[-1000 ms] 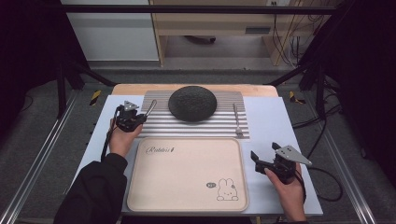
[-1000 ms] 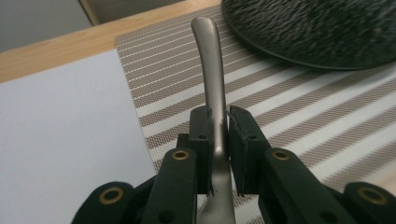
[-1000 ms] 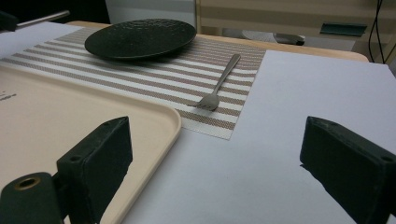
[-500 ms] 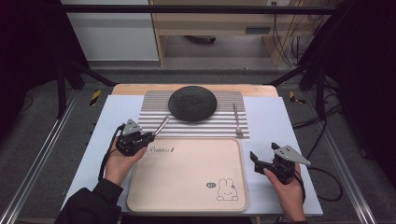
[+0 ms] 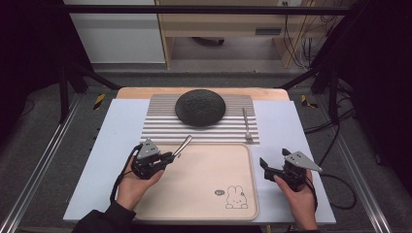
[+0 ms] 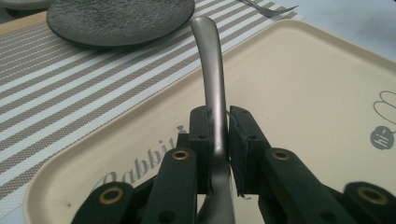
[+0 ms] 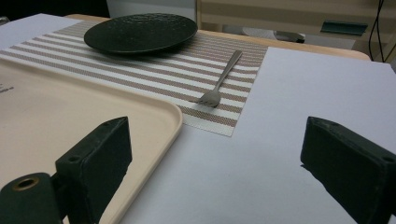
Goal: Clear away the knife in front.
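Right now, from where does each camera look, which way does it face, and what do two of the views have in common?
High view: fixed above the person's side, facing forward and down on the tray; both forearms, left gripper and right gripper show.
Left gripper view: rides the left gripper, looking along its jaws, shut on a metal utensil handle, over the tray towards the dark plate.
Right gripper view: rides the right gripper, its open jaws over the pale blue table cover, facing the fork.
Both gripper views share plate, striped mat, tray and fork.
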### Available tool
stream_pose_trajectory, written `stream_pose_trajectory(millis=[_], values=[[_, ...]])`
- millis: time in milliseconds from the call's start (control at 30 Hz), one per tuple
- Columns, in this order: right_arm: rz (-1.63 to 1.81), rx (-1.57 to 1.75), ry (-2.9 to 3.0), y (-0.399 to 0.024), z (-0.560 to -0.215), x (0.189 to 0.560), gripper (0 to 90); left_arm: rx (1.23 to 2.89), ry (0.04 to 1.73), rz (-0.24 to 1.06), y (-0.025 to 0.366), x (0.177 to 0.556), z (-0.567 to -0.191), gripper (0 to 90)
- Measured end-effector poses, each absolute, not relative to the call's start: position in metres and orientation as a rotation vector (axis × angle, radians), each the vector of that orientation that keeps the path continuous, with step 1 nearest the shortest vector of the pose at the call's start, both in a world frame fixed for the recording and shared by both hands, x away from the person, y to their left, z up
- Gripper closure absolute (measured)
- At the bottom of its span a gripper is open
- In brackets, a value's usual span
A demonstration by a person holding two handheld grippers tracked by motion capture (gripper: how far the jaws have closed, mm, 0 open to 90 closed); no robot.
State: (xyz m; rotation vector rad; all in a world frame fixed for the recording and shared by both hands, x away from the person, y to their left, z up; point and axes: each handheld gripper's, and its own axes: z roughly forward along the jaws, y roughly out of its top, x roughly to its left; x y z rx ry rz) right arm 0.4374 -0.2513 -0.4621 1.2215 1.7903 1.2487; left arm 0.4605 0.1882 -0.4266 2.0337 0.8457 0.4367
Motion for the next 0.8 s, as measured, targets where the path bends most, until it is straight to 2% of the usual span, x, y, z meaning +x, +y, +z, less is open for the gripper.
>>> stream_pose_trajectory(millis=[800], values=[[1.250,1.208,1.800,-0.250,-0.462,0.437,8.8,2.168,0.821,0.348,0.157,0.446,-0.462,79.9]])
